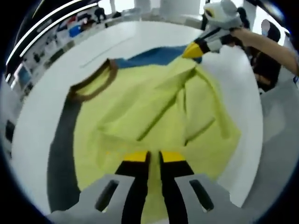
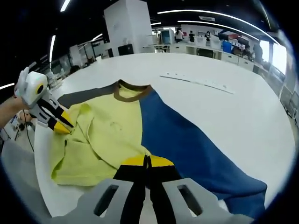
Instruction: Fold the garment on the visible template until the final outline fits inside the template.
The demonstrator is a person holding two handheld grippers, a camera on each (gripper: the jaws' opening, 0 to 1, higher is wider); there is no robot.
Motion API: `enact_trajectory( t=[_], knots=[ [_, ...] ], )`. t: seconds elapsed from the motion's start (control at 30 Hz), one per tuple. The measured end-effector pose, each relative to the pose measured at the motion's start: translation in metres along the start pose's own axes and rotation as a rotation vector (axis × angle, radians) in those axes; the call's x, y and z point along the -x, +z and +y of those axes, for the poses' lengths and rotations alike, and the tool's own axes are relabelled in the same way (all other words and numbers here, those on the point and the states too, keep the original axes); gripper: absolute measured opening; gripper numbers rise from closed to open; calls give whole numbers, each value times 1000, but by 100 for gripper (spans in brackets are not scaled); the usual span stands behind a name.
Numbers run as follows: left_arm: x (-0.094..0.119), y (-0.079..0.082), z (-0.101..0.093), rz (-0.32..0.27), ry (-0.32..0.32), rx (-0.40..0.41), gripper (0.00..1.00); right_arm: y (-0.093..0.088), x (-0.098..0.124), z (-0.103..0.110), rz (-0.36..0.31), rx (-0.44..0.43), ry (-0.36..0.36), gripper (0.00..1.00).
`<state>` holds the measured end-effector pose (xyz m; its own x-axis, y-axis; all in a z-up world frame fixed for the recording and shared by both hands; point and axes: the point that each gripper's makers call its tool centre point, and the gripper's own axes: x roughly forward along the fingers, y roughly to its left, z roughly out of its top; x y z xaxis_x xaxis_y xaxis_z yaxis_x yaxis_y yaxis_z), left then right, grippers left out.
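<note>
White table [image 2: 243,116] lies bare beyond garment [image 2: 112,135] edges.

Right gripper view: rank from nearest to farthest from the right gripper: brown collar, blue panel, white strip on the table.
1. Blue panel: runs just right of the right gripper.
2. Brown collar: straight ahead, at the garment's far end.
3. White strip: beyond the garment, ahead and right on the table.

no legible text, labels or numbers anywhere
</note>
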<state>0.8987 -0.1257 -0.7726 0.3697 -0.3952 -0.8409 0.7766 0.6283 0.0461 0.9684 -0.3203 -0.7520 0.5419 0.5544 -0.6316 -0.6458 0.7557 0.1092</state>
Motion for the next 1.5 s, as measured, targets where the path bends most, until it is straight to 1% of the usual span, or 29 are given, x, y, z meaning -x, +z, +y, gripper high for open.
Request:
enact_trajectory(
  t=[0.1, 0.2, 0.33, 0.43, 0.53, 0.57, 0.63, 0.67, 0.7, 0.73, 0.8, 0.9, 0.97, 1.07, 1.23, 1.33, 1.4, 1.5],
  knots=[
    [-1, -2, -1, 18, 14, -40, 3, 0, 0, 0, -1, -2, 0, 1],
    [3, 0, 0, 13, 19, -32, 1, 0, 0, 0, -1, -2, -1, 1],
    [19, 8, 1, -26, 37, -14, 0, 1, 1, -1, -1, -2, -1, 1],
    [30, 10, 1, -41, 49, -1, 0, 1, 2, -1, -1, -3, -2, 1],
    [43, 10, 2, -55, 69, -10, 0, 3, 3, 0, -7, 1, -4, 1],
    [48, 11, 1, -68, 73, -8, 0, 3, 4, 0, -8, 2, -4, 1],
    [60, 13, 1, -94, 91, 3, 0, 4, 5, 0, -14, 2, -6, 1],
    [66, 14, 4, -113, 111, 3, 0, 5, 5, 0, -17, 5, -7, 1],
    [71, 13, 6, -117, 125, 2, 0, 6, 6, 0, -23, 7, -10, 2],
    [80, 12, 11, -127, 151, 7, 0, 6, 7, 0, -25, 8, -10, 2],
    [90, 10, 18, -146, 181, 26, 0, 9, 9, 0, -36, 16, -14, 3],
    [110, 4, 37, -171, 249, 70, 0, 15, 17, -3, -64, 35, -39, 3],
    [122, -1, 46, -186, 277, 95, 0, 15, 23, -7, -73, 29, -50, 5],
    [135, -10, 56, -188, 315, 115, 0, 12, 31, -10, -83, 9, -48, 7],
    [146, -24, 68, -192, 353, 165, 0, -5, 35, -6, -54, 9, -36, 13],
    [149, -30, 73, -193, 368, 189, 0, -15, 34, 2, -37, 19, -25, 13],
    [150, -32, 74, -195, 369, 195, 0, -17, 32, 7, -35, 16, -15, 13],
    [149, -34, 73, -188, 371, 199, 0, -13, 30, 16, -49, 6, 7, 13]
  ],
)
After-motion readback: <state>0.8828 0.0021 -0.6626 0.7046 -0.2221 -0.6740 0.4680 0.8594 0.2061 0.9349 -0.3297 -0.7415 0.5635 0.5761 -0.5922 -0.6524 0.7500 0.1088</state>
